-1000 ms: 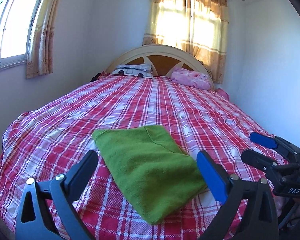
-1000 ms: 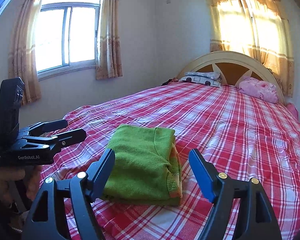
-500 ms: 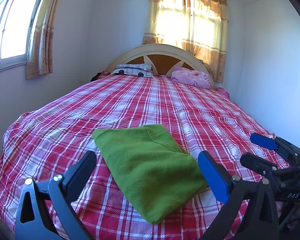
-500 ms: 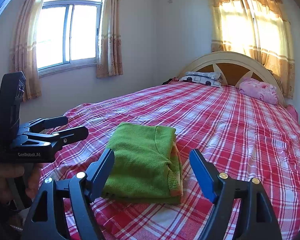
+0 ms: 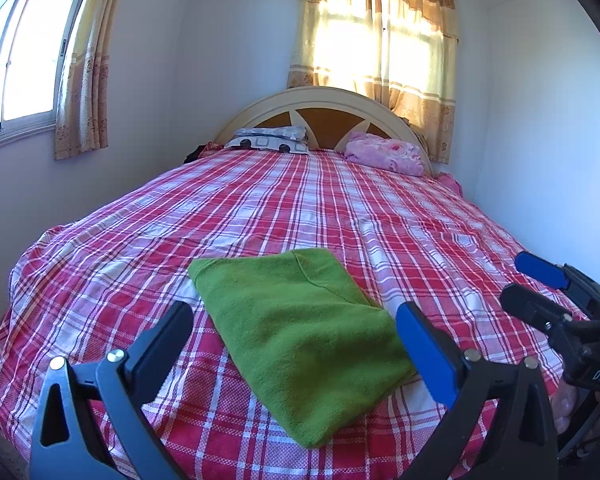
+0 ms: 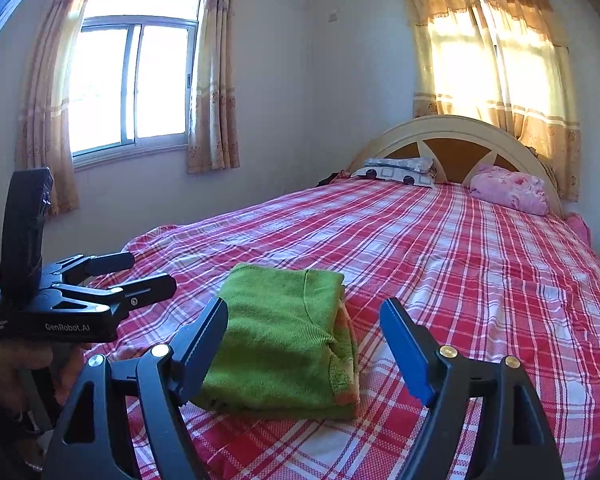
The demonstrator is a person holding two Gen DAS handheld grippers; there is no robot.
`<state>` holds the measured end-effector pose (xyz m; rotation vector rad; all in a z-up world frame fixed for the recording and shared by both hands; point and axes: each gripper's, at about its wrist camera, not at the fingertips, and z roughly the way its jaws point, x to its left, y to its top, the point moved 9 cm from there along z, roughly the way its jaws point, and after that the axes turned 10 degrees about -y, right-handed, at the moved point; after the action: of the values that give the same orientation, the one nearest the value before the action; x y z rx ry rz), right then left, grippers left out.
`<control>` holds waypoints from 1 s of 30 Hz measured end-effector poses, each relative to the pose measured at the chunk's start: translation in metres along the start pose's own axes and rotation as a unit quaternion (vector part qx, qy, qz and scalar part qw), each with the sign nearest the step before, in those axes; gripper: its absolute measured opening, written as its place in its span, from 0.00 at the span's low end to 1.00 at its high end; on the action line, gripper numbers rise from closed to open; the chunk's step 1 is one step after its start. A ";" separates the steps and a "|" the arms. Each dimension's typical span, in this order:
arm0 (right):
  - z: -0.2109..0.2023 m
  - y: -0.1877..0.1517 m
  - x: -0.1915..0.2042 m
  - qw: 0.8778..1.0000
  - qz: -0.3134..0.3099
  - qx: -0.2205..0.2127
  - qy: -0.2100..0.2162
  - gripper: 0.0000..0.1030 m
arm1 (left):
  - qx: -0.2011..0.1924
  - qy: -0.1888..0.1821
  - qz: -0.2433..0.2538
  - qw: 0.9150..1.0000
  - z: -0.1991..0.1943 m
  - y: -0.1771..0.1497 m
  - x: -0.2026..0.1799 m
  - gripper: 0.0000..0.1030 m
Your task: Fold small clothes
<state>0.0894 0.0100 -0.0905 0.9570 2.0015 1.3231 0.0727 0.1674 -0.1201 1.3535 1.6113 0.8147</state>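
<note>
A green garment [image 5: 300, 336] lies folded into a thick rectangle on the red plaid bedspread [image 5: 300, 208] near the foot of the bed. It also shows in the right wrist view [image 6: 284, 340], with orange trim at its folded edge. My left gripper [image 5: 296, 344] is open and empty, held back from the garment and just above it. My right gripper [image 6: 304, 344] is open and empty too, on the garment's right side. Each gripper shows in the other's view: the right one [image 5: 540, 288] and the left one [image 6: 140, 276].
Two pillows, a patterned one [image 5: 272, 140] and a pink one [image 5: 384, 152], lie at the headboard [image 5: 320, 108]. Walls stand close on the left and right of the bed. A window [image 6: 132, 84] with curtains is on the left wall.
Both grippers have drawn back and risen slightly from the garment. The folded garment has not moved.
</note>
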 end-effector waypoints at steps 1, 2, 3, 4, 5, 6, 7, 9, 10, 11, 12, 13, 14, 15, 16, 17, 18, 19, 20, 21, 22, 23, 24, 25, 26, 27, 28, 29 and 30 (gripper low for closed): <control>0.000 0.001 0.000 1.000 0.001 -0.002 0.000 0.77 | 0.001 0.002 0.000 1.000 0.000 0.000 0.001 1.00; -0.001 0.001 0.000 1.000 0.001 -0.003 0.000 0.77 | 0.002 0.002 -0.001 1.000 0.000 0.001 0.001 1.00; -0.002 0.002 -0.001 1.000 0.001 -0.005 0.000 0.77 | 0.004 0.000 0.000 1.000 0.000 0.001 0.002 1.00; -0.003 0.002 0.000 1.000 0.001 -0.007 0.000 0.77 | 0.005 0.000 0.001 1.000 0.000 0.001 0.002 1.00; -0.003 0.003 0.000 1.000 0.000 -0.008 0.000 0.77 | 0.003 0.003 0.002 1.000 -0.001 0.002 0.003 1.00; -0.003 0.003 0.000 1.000 0.000 -0.010 0.001 0.77 | 0.000 0.009 0.002 1.000 -0.001 0.004 0.004 1.00; -0.004 0.004 0.001 1.000 -0.001 -0.011 0.001 0.77 | -0.002 0.013 0.003 1.000 -0.003 0.005 0.005 1.00; -0.005 0.004 0.002 1.000 -0.002 -0.013 0.002 0.77 | -0.008 0.014 0.006 1.000 -0.005 0.008 0.006 1.00; -0.007 0.005 0.002 1.000 -0.003 -0.015 0.002 0.77 | -0.011 0.016 0.007 1.000 -0.006 0.010 0.007 1.00; -0.008 0.005 0.003 1.000 -0.004 -0.017 0.002 0.77 | -0.014 0.020 0.009 1.000 -0.008 0.012 0.008 1.00; -0.009 0.006 0.004 1.000 -0.005 -0.019 0.003 0.77 | -0.016 0.024 0.010 1.000 -0.009 0.013 0.009 1.00; -0.011 0.007 0.005 1.000 -0.007 -0.022 0.004 0.77 | -0.018 0.027 0.011 0.999 -0.011 0.014 0.010 1.00; -0.012 0.008 0.006 1.000 -0.008 -0.024 0.005 0.77 | -0.020 0.028 0.010 0.999 -0.012 0.016 0.012 1.00; -0.013 0.008 0.007 1.000 -0.010 -0.026 0.006 0.77 | -0.020 0.030 0.009 0.999 -0.012 0.016 0.014 1.00; -0.013 0.008 0.008 1.000 -0.011 -0.028 0.007 0.77 | -0.022 0.033 0.008 0.999 -0.013 0.017 0.016 1.00; -0.014 0.009 0.008 0.999 -0.012 -0.029 0.007 0.77 | -0.024 0.034 0.008 0.999 -0.014 0.019 0.019 1.00; -0.015 0.009 0.010 0.999 -0.014 -0.030 0.009 0.77 | -0.025 0.039 0.008 0.999 -0.015 0.020 0.022 1.00; -0.016 0.009 0.010 0.999 -0.015 -0.032 0.009 0.77 | -0.027 0.045 0.007 0.999 -0.015 0.021 0.025 1.00; -0.016 0.009 0.011 0.999 -0.016 -0.033 0.010 0.77 | -0.030 0.050 0.007 0.998 -0.017 0.023 0.028 1.00; -0.017 0.010 0.012 0.999 -0.018 -0.035 0.011 0.77 | -0.032 0.055 0.005 0.998 -0.019 0.024 0.033 1.00; -0.017 0.010 0.012 0.999 -0.019 -0.035 0.011 0.77 | -0.034 0.058 0.003 0.998 -0.020 0.025 0.036 1.00; -0.017 0.010 0.013 0.999 -0.019 -0.035 0.013 0.77 | -0.036 0.062 0.000 0.997 -0.022 0.027 0.040 1.00; -0.017 0.009 0.014 0.999 -0.019 -0.035 0.014 0.77 | -0.038 0.064 0.000 0.997 -0.022 0.027 0.042 1.00; -0.017 0.009 0.014 0.999 -0.020 -0.035 0.014 0.77 | -0.039 0.066 0.001 0.997 -0.023 0.027 0.043 1.00; -0.017 0.009 0.015 0.999 -0.020 -0.035 0.015 0.77 | -0.039 0.068 -0.001 0.997 -0.023 0.028 0.045 1.00; -0.016 0.009 0.015 0.999 -0.020 -0.034 0.015 0.77 | -0.040 0.066 -0.004 0.997 -0.023 0.027 0.046 1.00; -0.017 0.009 0.015 0.999 -0.021 -0.035 0.016 0.77 | -0.041 0.064 -0.006 0.997 -0.023 0.027 0.047 1.00; -0.017 0.009 0.016 0.999 -0.021 -0.035 0.016 0.77 | -0.041 0.063 -0.007 0.997 -0.023 0.027 0.048 1.00; -0.016 0.009 0.016 0.999 -0.022 -0.036 0.016 0.77 | -0.042 0.063 -0.006 0.997 -0.023 0.027 0.047 1.00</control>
<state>0.0700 0.0165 -0.0771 0.8600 1.9741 1.3857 0.0608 0.2201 -0.0964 1.2541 1.6611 0.9654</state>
